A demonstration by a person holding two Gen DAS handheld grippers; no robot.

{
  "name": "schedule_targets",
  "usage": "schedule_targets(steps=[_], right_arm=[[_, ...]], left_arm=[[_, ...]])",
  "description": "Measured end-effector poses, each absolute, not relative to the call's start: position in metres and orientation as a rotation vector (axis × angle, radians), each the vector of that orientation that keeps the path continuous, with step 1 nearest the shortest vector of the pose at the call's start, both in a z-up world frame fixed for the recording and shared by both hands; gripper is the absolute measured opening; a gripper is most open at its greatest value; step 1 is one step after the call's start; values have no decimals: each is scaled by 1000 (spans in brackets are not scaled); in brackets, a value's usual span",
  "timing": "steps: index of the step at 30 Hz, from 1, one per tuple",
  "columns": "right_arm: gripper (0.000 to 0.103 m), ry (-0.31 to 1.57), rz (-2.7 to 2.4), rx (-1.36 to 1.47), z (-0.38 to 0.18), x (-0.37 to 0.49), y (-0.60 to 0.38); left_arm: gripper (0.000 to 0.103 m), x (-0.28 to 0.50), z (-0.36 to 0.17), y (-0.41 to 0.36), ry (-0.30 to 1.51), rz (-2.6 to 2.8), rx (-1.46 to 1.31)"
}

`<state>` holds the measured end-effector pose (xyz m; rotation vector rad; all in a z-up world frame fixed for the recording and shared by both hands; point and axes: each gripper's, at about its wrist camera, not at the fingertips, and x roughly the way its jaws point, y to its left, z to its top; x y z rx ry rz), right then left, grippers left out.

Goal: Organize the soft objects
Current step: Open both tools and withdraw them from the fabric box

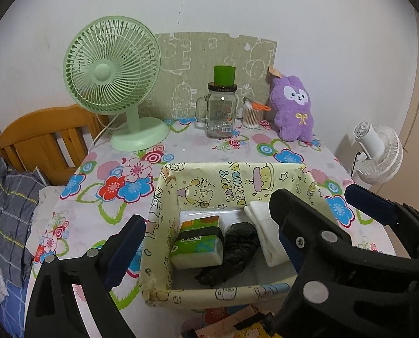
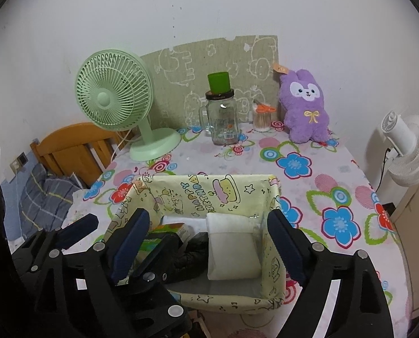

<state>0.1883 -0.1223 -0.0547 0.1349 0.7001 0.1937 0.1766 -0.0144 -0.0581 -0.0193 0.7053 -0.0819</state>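
A yellow fabric basket (image 1: 237, 178) (image 2: 198, 190) printed "Happy Birthday" sits at the near side of the flowered table. Inside lie a green tissue pack (image 1: 198, 242) (image 2: 156, 236), a crumpled black cloth (image 1: 234, 245) (image 2: 189, 256) and a folded white cloth (image 1: 262, 233) (image 2: 232, 248). A purple plush bunny (image 1: 292, 107) (image 2: 306, 104) stands at the back right by the wall. My left gripper (image 1: 206, 231) is open and empty over the basket. My right gripper (image 2: 209, 236) is open and empty over the basket, beside the left one.
A green desk fan (image 1: 111, 81) (image 2: 116, 104) stands back left. A glass jar with a green cup on top (image 1: 220, 107) (image 2: 220, 112) and a cotton swab pot (image 1: 251, 115) (image 2: 261, 119) stand at the back. A white fan (image 1: 378, 152) (image 2: 409, 146) is off the right edge, a bed on the left.
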Motion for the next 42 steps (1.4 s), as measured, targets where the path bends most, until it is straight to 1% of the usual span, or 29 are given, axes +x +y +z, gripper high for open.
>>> schedule_targets(steps=[6, 11, 15, 23, 42], right_arm=[[94, 665, 191, 135, -41, 172, -123], [95, 642, 192, 137, -31, 158, -124], [99, 615, 186, 137, -22, 144, -126], [103, 584, 179, 136, -11, 120, -128], [103, 543, 189, 126, -4, 68, -131]], left_arm=[[97, 161, -46, -15, 674, -75, -12], [97, 147, -37, -16, 653, -72, -10], [97, 134, -29, -16, 630, -77, -10], [97, 113, -21, -19, 600, -80, -6], [98, 62, -19, -23, 558, -83, -8]])
